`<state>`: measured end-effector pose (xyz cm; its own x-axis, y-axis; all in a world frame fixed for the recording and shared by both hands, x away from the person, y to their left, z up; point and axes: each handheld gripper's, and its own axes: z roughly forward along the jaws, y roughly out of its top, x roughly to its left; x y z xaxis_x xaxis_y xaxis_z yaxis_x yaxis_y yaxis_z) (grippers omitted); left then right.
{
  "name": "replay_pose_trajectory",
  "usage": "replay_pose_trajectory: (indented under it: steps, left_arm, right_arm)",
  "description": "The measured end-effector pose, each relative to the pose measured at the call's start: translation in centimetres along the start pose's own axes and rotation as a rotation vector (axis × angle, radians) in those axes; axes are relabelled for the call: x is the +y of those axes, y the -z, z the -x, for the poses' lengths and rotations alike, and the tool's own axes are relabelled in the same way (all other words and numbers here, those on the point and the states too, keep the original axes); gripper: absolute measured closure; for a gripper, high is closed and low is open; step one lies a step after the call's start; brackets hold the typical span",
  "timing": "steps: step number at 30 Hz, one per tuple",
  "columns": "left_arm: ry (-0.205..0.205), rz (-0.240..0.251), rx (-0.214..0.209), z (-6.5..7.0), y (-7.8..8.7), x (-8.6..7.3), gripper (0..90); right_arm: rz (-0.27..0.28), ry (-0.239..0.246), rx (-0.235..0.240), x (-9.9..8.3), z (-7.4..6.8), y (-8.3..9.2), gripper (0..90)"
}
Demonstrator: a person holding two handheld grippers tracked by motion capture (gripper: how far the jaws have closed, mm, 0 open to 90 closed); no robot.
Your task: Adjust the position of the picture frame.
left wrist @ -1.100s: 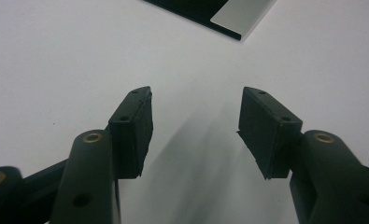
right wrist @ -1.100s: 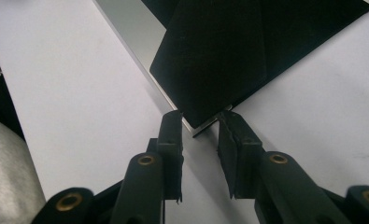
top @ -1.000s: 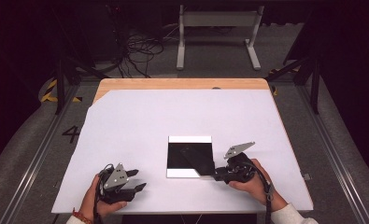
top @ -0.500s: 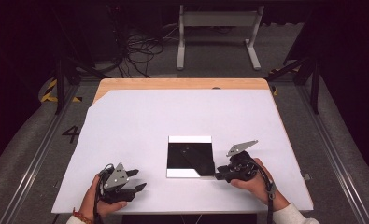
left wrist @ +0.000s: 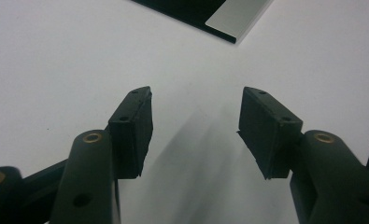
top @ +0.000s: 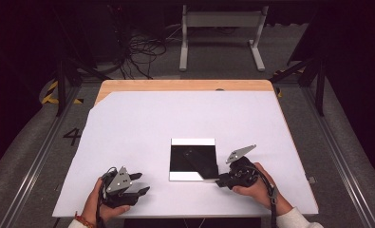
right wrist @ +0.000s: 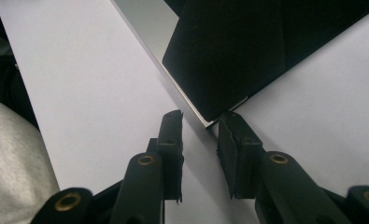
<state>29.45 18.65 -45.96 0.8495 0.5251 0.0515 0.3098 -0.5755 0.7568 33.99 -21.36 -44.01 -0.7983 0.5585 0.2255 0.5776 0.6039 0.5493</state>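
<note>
A: Entry — where does it stand? The square mirror tile (top: 193,159) lies flat on the white table sheet (top: 142,128), a little right of centre, near the person's edge.

B: And it looks barely begun. The right gripper (top: 219,181) is at the tile's near right corner; in the right gripper view that corner (right wrist: 213,120) sits just ahead of the gap between the two pads (right wrist: 173,140). Its jaws have just been closing and now stand a narrow way apart, one pad about touching the corner's edge, the other clear of it — not yet a pinch, as far as I can tell.

A: So nothing lifted?

B: Nothing lifted. The tile rests flat on the sheet in every view.

A: Left side?

B: The left gripper (top: 140,185) rests near the front left of the sheet, well apart from the tile. Its jaws are spread with only bare sheet between them.

A: Remaining, then?

B: My judgement: seating the corner in the jaws, the grip itself, and whatever move follows — essentially all of it.
</note>
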Motion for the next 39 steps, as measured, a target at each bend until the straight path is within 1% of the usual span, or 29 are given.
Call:
replay_pose_trajectory:
  steps: [2,3,6,7,8,11,12,13,14,16,18,23,27,30,32,34,35,38,39]
  left_arm:
    - [-0.004,-0.003,-0.006,0.1,-0.3,0.3,45.3]
    - [-0.008,-0.005,-0.008,0.1,-0.4,0.4,45.0]
    - [-0.02,-0.001,-0.018,0.2,-0.9,1.0,44.8]
    - [-0.022,0.001,-0.021,0.3,-1.1,1.2,44.8]
    - [-0.024,0.0,-0.026,0.3,-1.3,1.4,44.7]
    - [-0.027,-0.006,-0.032,0.3,-1.8,1.7,44.7]
    - [-0.027,-0.004,-0.036,0.2,-1.9,1.8,44.7]
    - [-0.025,-0.006,-0.038,0.2,-2.0,1.9,44.7]
    - [-0.021,-0.004,-0.041,0.1,-2.2,2.0,44.7]
    - [-0.017,-0.005,-0.05,0.0,-2.4,2.1,44.1]
    - [-0.013,-0.002,-0.055,-0.1,-2.6,2.4,43.5]
    - [-0.019,-0.008,-0.065,-0.4,-3.1,2.8,42.6]
    - [-0.014,-0.014,-0.07,-0.5,-3.4,2.9,41.6]
    - [-0.012,-0.016,-0.073,-0.5,-3.6,3.0,40.7]
    - [-0.011,-0.017,-0.071,-0.6,-3.7,3.1,39.9]
    - [-0.013,-0.018,-0.07,-0.6,-3.8,3.2,38.6]
    - [-0.01,-0.015,-0.067,-0.6,-3.9,3.3,38.6]
    - [0.019,0.003,-0.074,-1.1,-4.1,3.4,35.6]
    - [0.028,0.006,-0.077,-1.2,-4.2,3.5,34.9]
  right_arm:
    - [0.016,-0.013,0.018,-0.1,0.3,0.0,70.1]
    - [0.029,-0.033,0.034,-0.1,0.5,-0.1,68.7]
    - [0.049,-0.063,0.062,-0.1,0.9,-0.2,66.4]
    - [0.058,-0.078,0.077,-0.2,1.1,-0.2,63.9]
    - [0.068,-0.099,0.09,-0.2,1.3,-0.2,63.3]
    - [0.105,-0.162,0.143,-0.2,2.1,-0.2,59.5]
    - [0.13,-0.205,0.186,-0.2,2.6,-0.3,58.8]
    - [0.139,-0.224,0.209,-0.1,2.8,-0.4,58.4]
    - [0.163,-0.241,0.237,0.0,3.2,-0.5,58.5]
    - [0.174,-0.269,0.254,0.1,3.5,-0.8,57.0]
    - [0.189,-0.293,0.283,0.2,3.7,-1.2,55.8]
    - [0.203,-0.324,0.307,0.6,3.8,-1.6,52.9]
    - [0.225,-0.35,0.303,0.6,4.1,-1.5,48.8]
    - [0.231,-0.356,0.296,0.6,4.1,-1.5,50.0]
    - [0.237,-0.361,0.281,0.6,3.9,-1.7,51.0]
    - [0.243,-0.372,0.284,0.7,4.0,-1.8,52.4]
    - [0.243,-0.372,0.284,0.7,4.0,-1.8,52.4]
    - [0.258,-0.385,0.28,0.9,4.0,-2.1,53.9]
    - [0.265,-0.381,0.277,0.9,4.0,-2.2,54.1]
